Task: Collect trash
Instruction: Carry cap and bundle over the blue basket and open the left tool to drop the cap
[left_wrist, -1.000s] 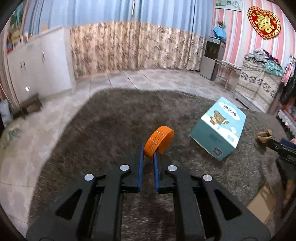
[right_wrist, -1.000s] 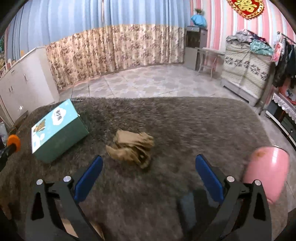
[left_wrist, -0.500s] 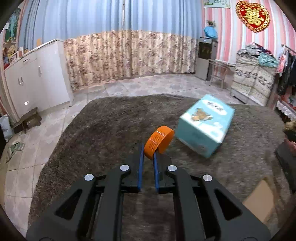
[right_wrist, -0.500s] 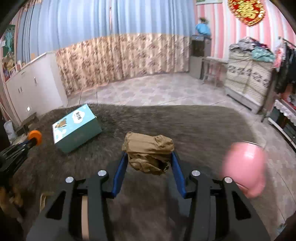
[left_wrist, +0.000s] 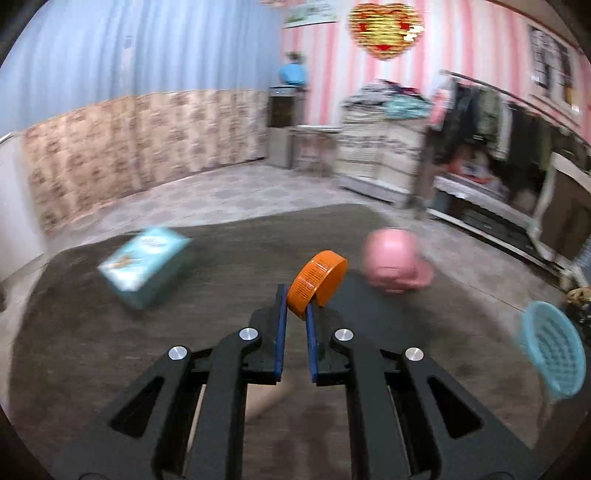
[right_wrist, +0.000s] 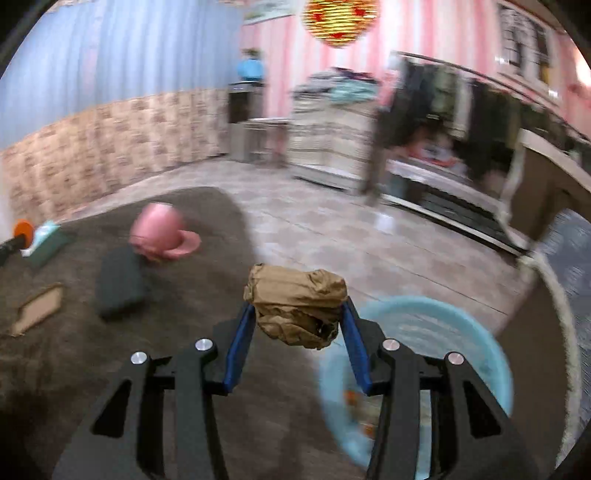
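Grey rug (left_wrist: 221, 266) below left tongs (left_wrist: 294, 314) pinching orange cap (left_wrist: 317, 282), right tongs (right_wrist: 297, 332) clamping crumpled paper (right_wrist: 297, 308).

No writing can be read: both views are blurred. The orange lid (left_wrist: 317, 282) carries a printed label on its rim, its lines too small to make out. The teal box (left_wrist: 146, 266) shows a white patch with unreadable marks. The red heart ornament (left_wrist: 385, 30) bears a blurred gold sign.
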